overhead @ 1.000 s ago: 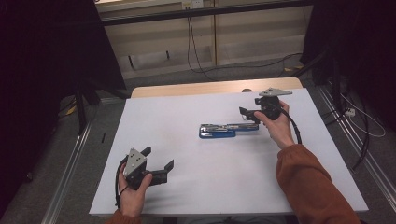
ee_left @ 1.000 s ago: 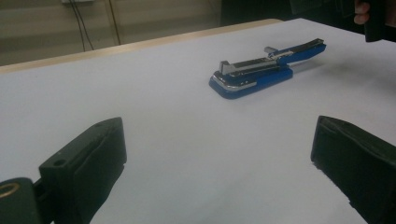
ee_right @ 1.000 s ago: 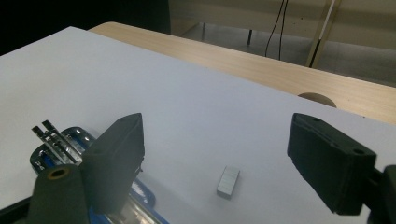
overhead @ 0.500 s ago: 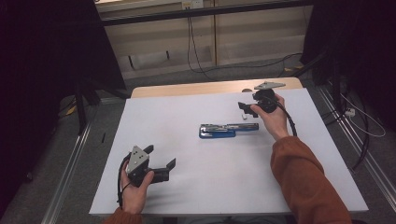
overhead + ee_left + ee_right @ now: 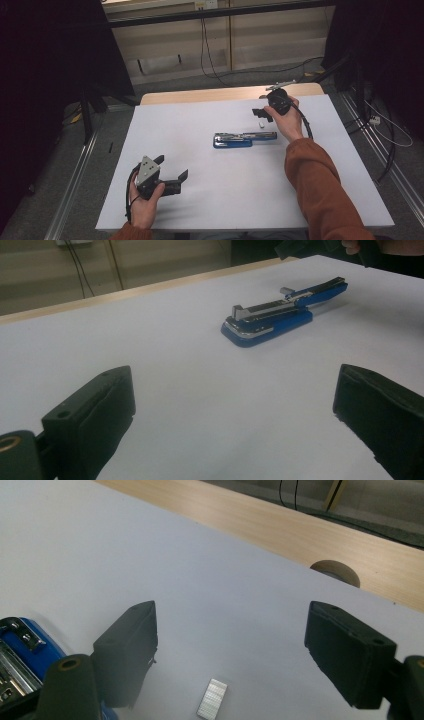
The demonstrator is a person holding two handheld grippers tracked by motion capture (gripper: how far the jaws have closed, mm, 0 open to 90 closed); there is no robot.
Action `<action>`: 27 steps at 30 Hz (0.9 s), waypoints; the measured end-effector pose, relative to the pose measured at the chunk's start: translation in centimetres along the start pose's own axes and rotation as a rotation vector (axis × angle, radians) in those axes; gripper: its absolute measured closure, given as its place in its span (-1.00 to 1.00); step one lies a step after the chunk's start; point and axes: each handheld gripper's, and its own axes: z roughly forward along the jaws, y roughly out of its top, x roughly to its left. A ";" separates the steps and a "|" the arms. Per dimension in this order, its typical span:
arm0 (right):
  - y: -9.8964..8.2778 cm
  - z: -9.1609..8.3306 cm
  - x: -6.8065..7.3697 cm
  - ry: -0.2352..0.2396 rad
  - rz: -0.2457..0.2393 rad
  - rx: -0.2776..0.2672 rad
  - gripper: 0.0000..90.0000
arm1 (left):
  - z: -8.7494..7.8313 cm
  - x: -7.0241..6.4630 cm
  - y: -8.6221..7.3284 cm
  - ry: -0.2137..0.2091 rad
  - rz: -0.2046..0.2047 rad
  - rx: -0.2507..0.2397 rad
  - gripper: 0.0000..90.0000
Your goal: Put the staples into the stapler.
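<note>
A blue stapler lies folded open at the middle of the white tabletop; it also shows as the stapler and, at the lower left, the stapler. A small strip of staples lies just beyond its right end. My right gripper hovers over that strip of staples, open, nothing between its pads, its jaws having just opened a little. My left gripper rests open near the front left, aimed at the stapler. Its pads are empty.
A wooden table edge with a round hole runs behind the white sheet. Cables trail from both grippers. Metal rails and floor cables flank the table. The right hand shows at the top right of the left gripper view.
My right gripper has moved toward the far edge of the table and slightly left, away from the stapler's end. The left gripper and the stapler have stayed put.
</note>
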 end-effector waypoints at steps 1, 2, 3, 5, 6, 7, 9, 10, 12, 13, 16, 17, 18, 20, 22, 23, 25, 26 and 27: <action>0.1 0.2 0.0 0.006 0.007 0.020 -0.53 | 0.0 0.0 0.0 -0.001 0.002 0.002 -0.92; 0.2 0.5 -0.1 0.023 0.012 0.050 -0.55 | 0.0 0.0 0.0 -0.003 -0.001 0.002 -0.92; 0.3 0.7 -0.1 0.049 0.016 0.082 -0.55 | 0.0 0.0 0.0 -0.004 0.001 0.002 -0.92; 0.3 1.1 -0.1 0.052 0.012 0.119 -0.55 | 0.0 0.0 0.0 -0.003 -0.001 0.001 -0.92; 0.3 1.3 -0.1 0.043 0.004 0.133 -0.56 | 0.0 0.0 0.0 -0.004 -0.001 0.000 -0.92; 0.2 1.5 -0.1 0.044 -0.003 0.141 -0.58 | 0.0 0.0 0.0 -0.004 -0.001 0.000 -0.92; 0.1 1.9 -0.1 0.043 -0.016 0.163 -0.59 | 0.0 0.0 0.0 -0.005 -0.001 0.002 -0.92; 0.0 2.1 -0.1 0.038 -0.024 0.177 -0.61 | 0.0 -0.1 0.0 -0.007 -0.003 0.000 -0.92; -0.3 2.4 -0.2 0.056 -0.020 0.209 -0.62 | 0.0 -0.2 0.0 -0.016 -0.007 -0.001 -0.92; -0.4 2.5 -0.3 0.064 -0.015 0.224 -0.58 | 0.0 -0.2 0.0 -0.016 -0.004 -0.001 -0.92; -0.6 2.6 -0.5 0.059 -0.006 0.244 -0.44 | 0.0 -0.1 0.0 -0.014 -0.006 0.003 -0.92; -0.6 2.6 -0.6 0.066 0.008 0.242 -0.33 | 0.0 -0.1 0.0 -0.012 -0.006 0.004 -0.92; -0.6 2.6 -0.6 0.063 0.011 0.245 -0.25 | 0.0 0.0 0.0 -0.011 -0.006 0.004 -0.92; -0.6 2.5 -0.7 0.055 0.004 0.246 -0.15 | 0.0 0.0 0.0 -0.011 -0.005 0.003 -0.92; -0.6 2.4 -0.7 0.055 0.005 0.253 0.04 | 0.0 0.0 0.0 -0.009 -0.005 0.004 -0.92; -0.6 2.4 -0.7 0.060 0.006 0.263 0.06 | 0.0 0.0 0.0 -0.009 -0.005 0.006 -0.92; -0.7 2.4 -0.6 0.052 0.009 0.278 0.20 | 0.0 0.0 0.0 -0.009 -0.006 0.007 -0.92; -0.7 2.4 -0.6 0.058 0.007 0.285 0.25 | 0.0 0.0 0.0 -0.009 -0.004 0.008 -0.92; -0.8 2.4 -0.6 0.064 0.007 0.295 0.29 | 0.0 0.0 0.0 -0.011 -0.004 0.006 -0.92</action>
